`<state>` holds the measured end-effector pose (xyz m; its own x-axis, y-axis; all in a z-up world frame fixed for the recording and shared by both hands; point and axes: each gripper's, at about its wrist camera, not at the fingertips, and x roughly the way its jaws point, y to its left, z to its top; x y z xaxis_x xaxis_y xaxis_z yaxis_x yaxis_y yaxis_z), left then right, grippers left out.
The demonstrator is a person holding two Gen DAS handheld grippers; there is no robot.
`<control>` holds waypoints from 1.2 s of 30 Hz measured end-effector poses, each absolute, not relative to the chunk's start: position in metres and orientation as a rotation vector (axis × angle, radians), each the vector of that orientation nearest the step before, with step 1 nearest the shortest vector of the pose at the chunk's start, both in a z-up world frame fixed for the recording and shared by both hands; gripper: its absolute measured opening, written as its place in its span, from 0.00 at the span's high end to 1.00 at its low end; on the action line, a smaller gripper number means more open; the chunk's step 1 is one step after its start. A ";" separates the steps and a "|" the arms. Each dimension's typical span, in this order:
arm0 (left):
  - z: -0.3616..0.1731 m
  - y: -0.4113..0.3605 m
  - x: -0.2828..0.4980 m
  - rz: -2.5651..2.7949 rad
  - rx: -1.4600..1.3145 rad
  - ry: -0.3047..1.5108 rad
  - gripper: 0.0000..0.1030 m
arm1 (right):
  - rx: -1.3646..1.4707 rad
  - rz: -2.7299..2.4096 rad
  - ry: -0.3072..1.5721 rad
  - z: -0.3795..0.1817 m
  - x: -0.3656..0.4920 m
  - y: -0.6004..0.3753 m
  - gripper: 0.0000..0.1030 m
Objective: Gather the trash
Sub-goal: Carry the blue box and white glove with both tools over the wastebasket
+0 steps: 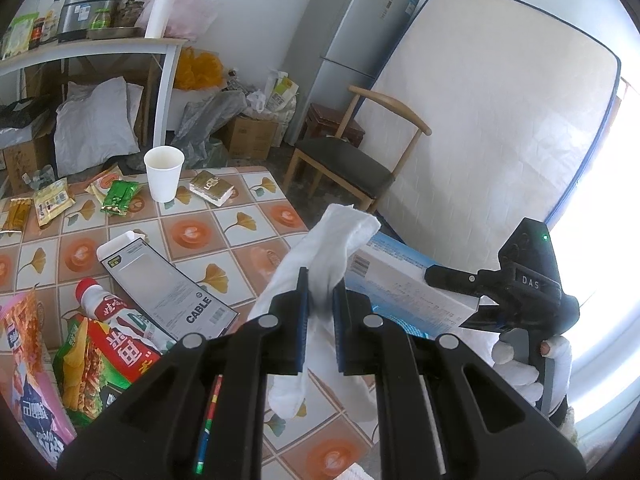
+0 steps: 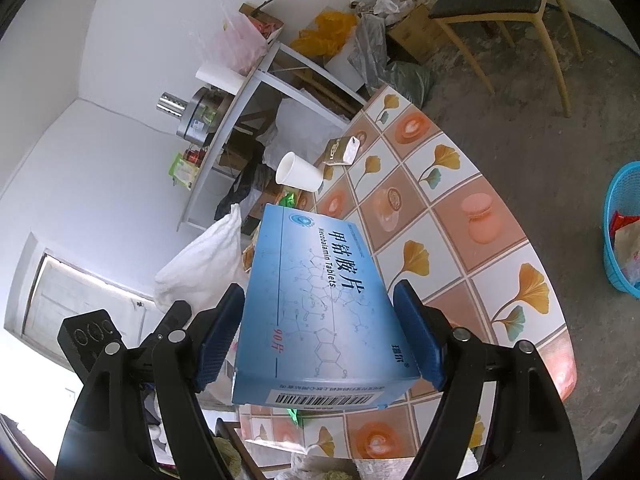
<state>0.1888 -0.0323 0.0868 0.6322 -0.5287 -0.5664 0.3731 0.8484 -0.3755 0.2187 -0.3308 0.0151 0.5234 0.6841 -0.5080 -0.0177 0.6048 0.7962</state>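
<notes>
My left gripper (image 1: 320, 280) is shut on a crumpled white tissue (image 1: 332, 240), held above the tiled table (image 1: 240, 248). My right gripper (image 2: 320, 300) is shut on a blue medicine box (image 2: 320, 300), held above the table's right side; the box also shows in the left wrist view (image 1: 404, 284), just right of the tissue. The tissue shows in the right wrist view (image 2: 204, 264), left of the box. On the table lie a white paper cup (image 1: 163, 172), a cable box (image 1: 168, 288), a bottle (image 1: 104, 308), snack packets (image 1: 92, 364) and a small gold box (image 1: 212, 188).
A blue basket (image 2: 624, 232) with trash in it stands on the floor right of the table. A wooden chair (image 1: 352, 160), a fridge (image 1: 352, 40) and a mattress (image 1: 500, 120) stand beyond the table. A cluttered white shelf (image 1: 100, 48) is at the back left.
</notes>
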 end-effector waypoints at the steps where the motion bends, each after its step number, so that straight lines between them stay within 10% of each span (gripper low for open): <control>1: 0.087 -0.032 0.188 -0.521 -0.233 0.720 0.91 | 0.829 0.483 0.936 0.015 0.219 -0.331 0.28; 36: 0.075 -0.213 0.224 -0.857 -0.136 0.924 0.91 | 1.049 0.165 0.740 -0.010 0.120 -0.492 0.28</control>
<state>0.2244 -0.2129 0.0745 0.3064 -0.7002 -0.6449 0.5908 0.6711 -0.4479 0.1196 -0.4917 -0.0099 0.7505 0.4599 -0.4746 0.2141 0.5102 0.8330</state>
